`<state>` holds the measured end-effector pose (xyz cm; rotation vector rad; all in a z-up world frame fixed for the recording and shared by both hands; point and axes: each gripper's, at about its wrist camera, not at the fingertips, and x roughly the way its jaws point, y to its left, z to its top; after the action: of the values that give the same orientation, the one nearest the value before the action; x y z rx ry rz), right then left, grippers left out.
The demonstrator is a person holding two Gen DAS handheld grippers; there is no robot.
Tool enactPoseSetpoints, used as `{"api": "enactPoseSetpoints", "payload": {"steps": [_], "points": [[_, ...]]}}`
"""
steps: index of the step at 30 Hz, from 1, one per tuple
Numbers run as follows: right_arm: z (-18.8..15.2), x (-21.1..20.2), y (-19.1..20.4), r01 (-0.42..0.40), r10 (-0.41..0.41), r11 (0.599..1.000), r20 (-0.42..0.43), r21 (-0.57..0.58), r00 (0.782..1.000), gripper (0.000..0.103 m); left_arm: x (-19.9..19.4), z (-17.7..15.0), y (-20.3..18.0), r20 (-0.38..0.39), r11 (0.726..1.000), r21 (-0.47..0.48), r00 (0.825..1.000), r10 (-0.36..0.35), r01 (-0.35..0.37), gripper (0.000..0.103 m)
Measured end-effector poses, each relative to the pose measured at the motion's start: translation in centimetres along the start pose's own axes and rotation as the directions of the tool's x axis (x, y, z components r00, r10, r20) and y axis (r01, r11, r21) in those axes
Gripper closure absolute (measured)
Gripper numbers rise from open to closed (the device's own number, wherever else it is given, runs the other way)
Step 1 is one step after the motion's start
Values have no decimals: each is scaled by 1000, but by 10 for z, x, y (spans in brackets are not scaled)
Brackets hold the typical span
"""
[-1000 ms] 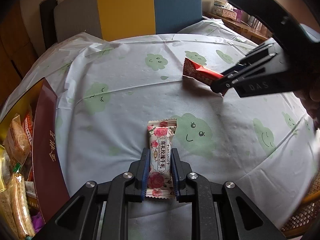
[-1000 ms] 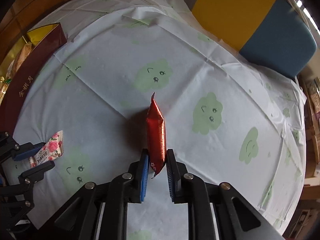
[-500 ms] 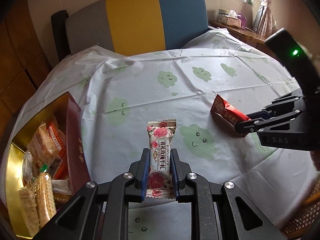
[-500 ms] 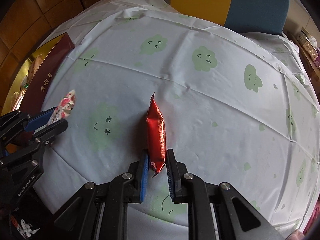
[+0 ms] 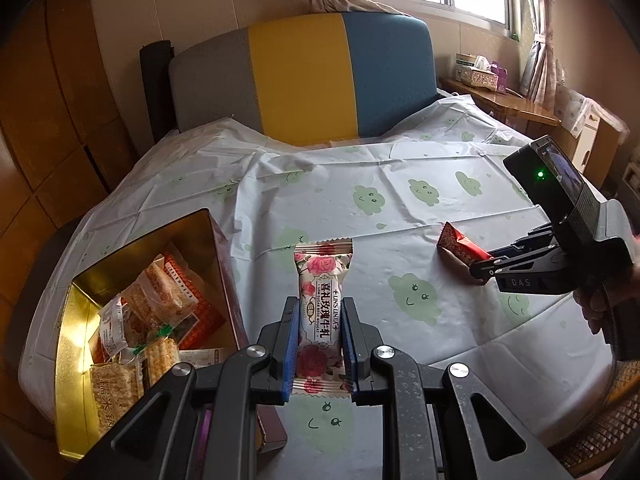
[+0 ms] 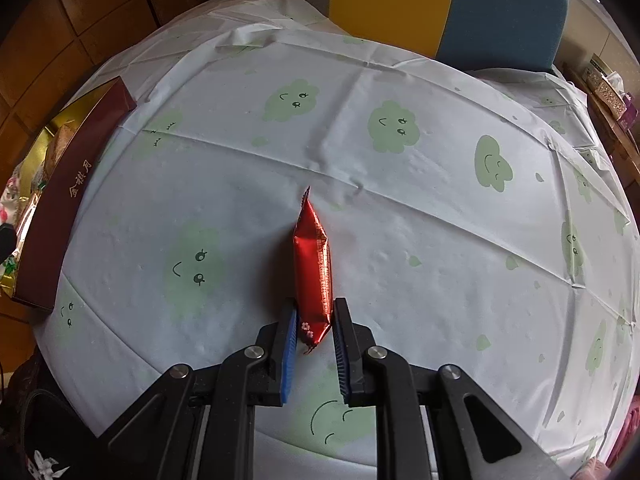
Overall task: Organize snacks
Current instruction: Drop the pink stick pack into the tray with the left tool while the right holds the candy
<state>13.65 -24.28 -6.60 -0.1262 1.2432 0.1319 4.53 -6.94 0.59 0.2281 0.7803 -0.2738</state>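
Observation:
My left gripper (image 5: 319, 312) is shut on a rose-printed nougat packet (image 5: 321, 292) and holds it above the table, right of an open box (image 5: 76, 344) with a gold inside and dark red walls that holds several snack packets. My right gripper (image 6: 314, 314) is shut on a red foil snack packet (image 6: 313, 256) and holds it edge-up over the tablecloth. In the left wrist view the right gripper (image 5: 478, 270) holds the red packet (image 5: 460, 246) at the right. The box (image 6: 60, 196) shows at the left of the right wrist view.
A round table carries a white cloth with green cloud faces (image 5: 400, 216). A grey, yellow and blue chair back (image 5: 300, 76) stands behind it. A wooden side shelf with tissue boxes (image 5: 480, 76) is at the far right. Wood panelling is at the left.
My left gripper has risen and tilted back with the nougat packet, so more of the box interior shows. My right gripper has moved with the red packet toward the table's near side.

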Motion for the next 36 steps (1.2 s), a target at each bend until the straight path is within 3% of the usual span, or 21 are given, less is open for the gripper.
{"api": "enactPoseSetpoints", "payload": {"steps": [14, 28, 32, 36], "points": [[-1, 2, 0, 64, -64, 998, 16, -18, 998, 85, -24, -11, 37, 6, 995, -77, 998, 64, -63, 83], [-1, 6, -1, 68, -68, 998, 4, 1, 998, 84, -31, -22, 72, -12, 983, -152, 994, 106, -107, 83], [-1, 6, 0, 75, -75, 997, 7, -1, 997, 84, -33, -27, 104, -21, 965, -220, 990, 138, -140, 83], [-1, 6, 0, 78, -78, 997, 8, -1, 997, 84, -33, -40, 158, -63, 919, -351, 984, 168, -179, 83]]}}
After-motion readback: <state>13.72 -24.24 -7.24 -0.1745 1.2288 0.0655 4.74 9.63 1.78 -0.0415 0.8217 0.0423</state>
